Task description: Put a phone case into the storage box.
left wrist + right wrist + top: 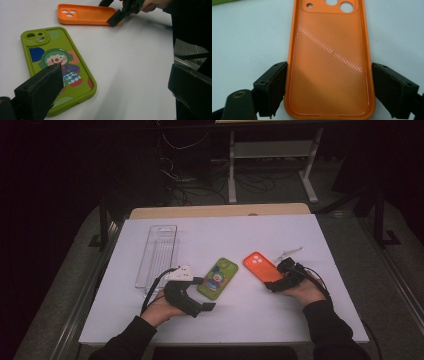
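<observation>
A green phone case [217, 278] with a cartoon clown print lies face down mid-table, also close up in the left gripper view [57, 67]. My left gripper [202, 292] is open beside its near end, one jaw over the case's lower corner and nothing between the jaws [115, 75]. To the right lies an orange phone case [261, 266], hollow side up [329, 50]. My right gripper [277, 282] straddles its near end, with both pads against the long sides [329, 72]. From the left gripper view, the orange case [85, 15] and right gripper [111, 10] lie farther off.
A clear plastic tray [157, 255] lies at the left of the white table [225, 325]. A small clear piece [289, 253] rests just beyond the right gripper. Cables and a white desk frame [272, 150] stand on the floor behind the table.
</observation>
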Available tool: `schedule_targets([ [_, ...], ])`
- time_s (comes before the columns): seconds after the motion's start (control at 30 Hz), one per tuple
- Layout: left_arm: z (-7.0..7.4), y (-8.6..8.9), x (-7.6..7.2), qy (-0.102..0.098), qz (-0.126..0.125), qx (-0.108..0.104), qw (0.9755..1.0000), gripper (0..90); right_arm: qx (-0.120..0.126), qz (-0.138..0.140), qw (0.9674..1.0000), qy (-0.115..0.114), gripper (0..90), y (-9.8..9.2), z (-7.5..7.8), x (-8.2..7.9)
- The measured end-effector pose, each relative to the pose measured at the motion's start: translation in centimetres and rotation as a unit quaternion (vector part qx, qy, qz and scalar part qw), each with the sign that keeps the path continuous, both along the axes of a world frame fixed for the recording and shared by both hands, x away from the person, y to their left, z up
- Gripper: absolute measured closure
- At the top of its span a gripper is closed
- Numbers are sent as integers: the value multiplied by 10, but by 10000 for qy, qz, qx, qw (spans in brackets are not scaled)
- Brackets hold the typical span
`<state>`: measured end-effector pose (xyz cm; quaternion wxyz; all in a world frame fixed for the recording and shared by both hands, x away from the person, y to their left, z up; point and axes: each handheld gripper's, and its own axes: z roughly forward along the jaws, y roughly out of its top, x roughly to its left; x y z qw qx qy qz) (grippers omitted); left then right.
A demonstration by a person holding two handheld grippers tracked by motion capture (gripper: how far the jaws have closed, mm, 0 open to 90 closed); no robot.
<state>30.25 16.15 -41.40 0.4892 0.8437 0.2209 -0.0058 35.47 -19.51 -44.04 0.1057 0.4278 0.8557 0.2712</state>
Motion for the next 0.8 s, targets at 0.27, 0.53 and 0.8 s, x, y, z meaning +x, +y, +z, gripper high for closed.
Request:
schedule_targets([
  [0.27,0,-1,0,-17,-28,17,10000,0,166,65,9997,-177,155,-4,12,-1],
  [0.53,10,-2,6,-148,-15,135,9998,0,315,201,9990,-232,155,-7,29,-2],
  [0.8,22,-6,19,-143,-137,254,9995,0,282,465,9980,-324,154,-13,42,6],
])
